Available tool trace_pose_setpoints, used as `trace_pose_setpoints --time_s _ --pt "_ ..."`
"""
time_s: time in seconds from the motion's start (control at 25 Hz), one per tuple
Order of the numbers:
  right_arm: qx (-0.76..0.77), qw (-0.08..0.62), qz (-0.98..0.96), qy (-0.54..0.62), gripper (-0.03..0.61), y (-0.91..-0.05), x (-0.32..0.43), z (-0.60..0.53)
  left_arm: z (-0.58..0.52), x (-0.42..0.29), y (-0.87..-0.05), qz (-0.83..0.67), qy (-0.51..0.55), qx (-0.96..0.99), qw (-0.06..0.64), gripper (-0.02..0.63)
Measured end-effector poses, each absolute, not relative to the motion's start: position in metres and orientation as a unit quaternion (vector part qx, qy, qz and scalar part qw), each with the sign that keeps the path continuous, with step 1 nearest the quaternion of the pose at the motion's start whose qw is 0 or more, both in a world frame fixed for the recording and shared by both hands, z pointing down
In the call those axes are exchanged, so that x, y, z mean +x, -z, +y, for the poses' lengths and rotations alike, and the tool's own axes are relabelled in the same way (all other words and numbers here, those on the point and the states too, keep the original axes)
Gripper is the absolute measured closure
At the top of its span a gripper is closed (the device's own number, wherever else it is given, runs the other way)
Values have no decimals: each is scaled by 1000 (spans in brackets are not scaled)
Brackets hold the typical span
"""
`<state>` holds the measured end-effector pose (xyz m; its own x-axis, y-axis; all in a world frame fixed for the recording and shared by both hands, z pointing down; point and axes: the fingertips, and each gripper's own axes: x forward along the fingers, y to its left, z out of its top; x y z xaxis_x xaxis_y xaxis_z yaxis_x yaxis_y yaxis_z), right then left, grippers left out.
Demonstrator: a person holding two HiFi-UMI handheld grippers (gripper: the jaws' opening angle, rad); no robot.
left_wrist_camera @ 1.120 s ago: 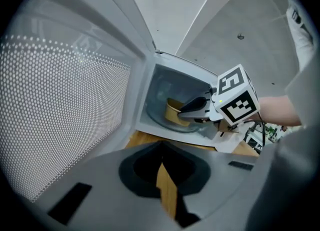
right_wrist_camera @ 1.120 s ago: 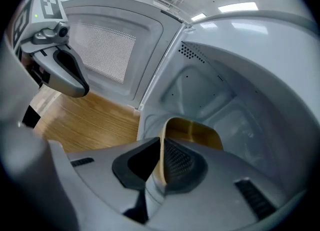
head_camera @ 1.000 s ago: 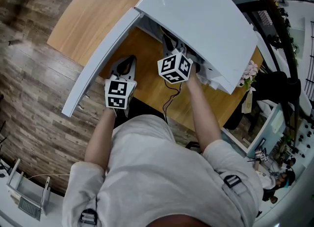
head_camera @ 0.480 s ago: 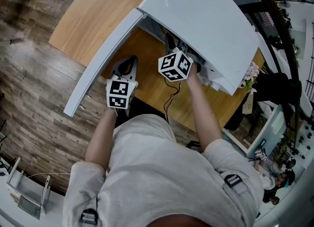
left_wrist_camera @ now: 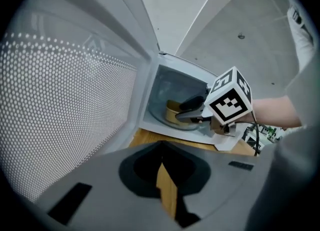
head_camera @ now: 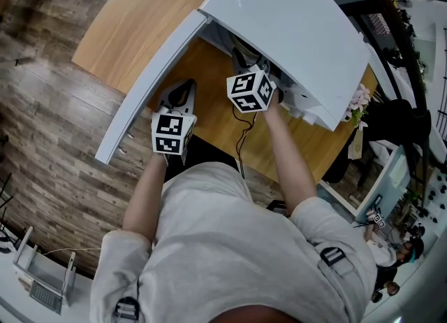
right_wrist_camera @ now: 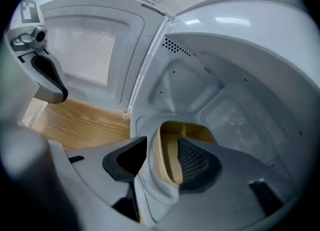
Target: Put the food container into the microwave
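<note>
Head view hides the cavity. Right gripper view: right gripper [right_wrist_camera: 162,147] jaws, just opened, stand apart with the food container [right_wrist_camera: 189,127] between them (inside the microwave [right_wrist_camera: 235,70]). Left gripper [left_wrist_camera: 161,151] jaws together, empty, short of the cavity's front edge, door [left_wrist_camera: 65,105] to their left.

Left tongs [left_wrist_camera: 160,148] shut; right tongs [right_wrist_camera: 162,157] opening, straddling container [right_wrist_camera: 194,130]

No word, brand, number or sign can be read in any view. The only printed marks are black-and-white square patterns on the left marker cube [head_camera: 171,133], which belongs to the left claw [left_wrist_camera: 162,175], and on the right marker cube [head_camera: 250,92], which belongs to the right claw [right_wrist_camera: 165,157]. These patterns hold no letters or digits. The white microwave [head_camera: 293,28] shows no legible label.
</note>
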<state>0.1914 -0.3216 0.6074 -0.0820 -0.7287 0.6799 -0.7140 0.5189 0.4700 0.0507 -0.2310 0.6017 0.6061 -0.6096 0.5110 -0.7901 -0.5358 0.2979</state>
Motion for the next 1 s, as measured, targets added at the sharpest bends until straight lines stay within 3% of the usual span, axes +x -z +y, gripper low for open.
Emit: trace_pose_setpoints --time_s 0.32,0.72,0.84,1.0 --pt "557 393 -731 -18 345 -589 193 -322 -232 47 -595 -397 -174 865 252 603" --pt "651 225 -712 -136 350 -572 209 -300 -235 55 -593 -373 -174 875 254 603" --pt "665 184 -705 -164 377 -567 208 -289 -238 61 -590 -363 -175 881 249 603" --pt "665 165 -704 -187 470 -569 200 -267 -243 74 -584 -346 -176 889 243 603"
